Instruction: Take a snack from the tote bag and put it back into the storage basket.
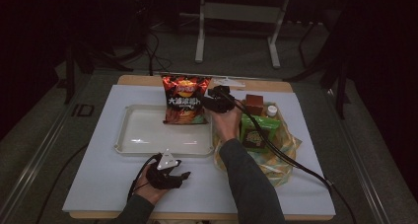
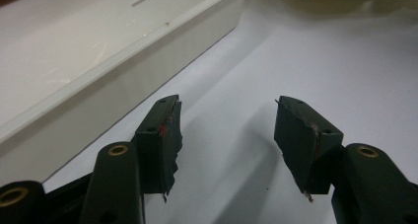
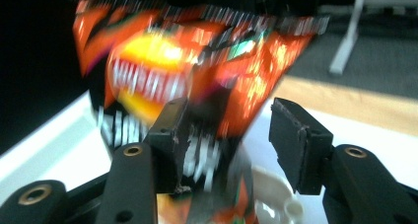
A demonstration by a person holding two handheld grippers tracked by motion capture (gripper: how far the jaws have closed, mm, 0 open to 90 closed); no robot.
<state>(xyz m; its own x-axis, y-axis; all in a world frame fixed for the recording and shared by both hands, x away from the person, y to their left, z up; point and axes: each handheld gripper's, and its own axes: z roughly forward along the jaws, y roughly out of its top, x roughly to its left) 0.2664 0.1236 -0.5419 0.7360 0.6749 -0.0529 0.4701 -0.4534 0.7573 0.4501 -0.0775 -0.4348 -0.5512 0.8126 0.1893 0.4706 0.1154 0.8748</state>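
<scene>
A white tray (image 1: 143,135) sits on the pale table (image 1: 98,179), and a red-orange chip bag (image 1: 185,99) stands upright in its far right corner. Right of the tray lies a yellow patterned cloth (image 1: 283,155) carrying a green packet (image 1: 257,133), a brown box (image 1: 254,103) and a small white-capped bottle (image 1: 272,110). Beyond the table the room is dark, with a metal stand's legs on the grey floor. The left gripper (image 2: 226,130) rests near the tray's front wall, jaws spread with nothing between them. The right gripper (image 3: 229,135) sits at the bag's right edge, jaws spread wide; the blurred bag is between them, free of the pads.
</scene>
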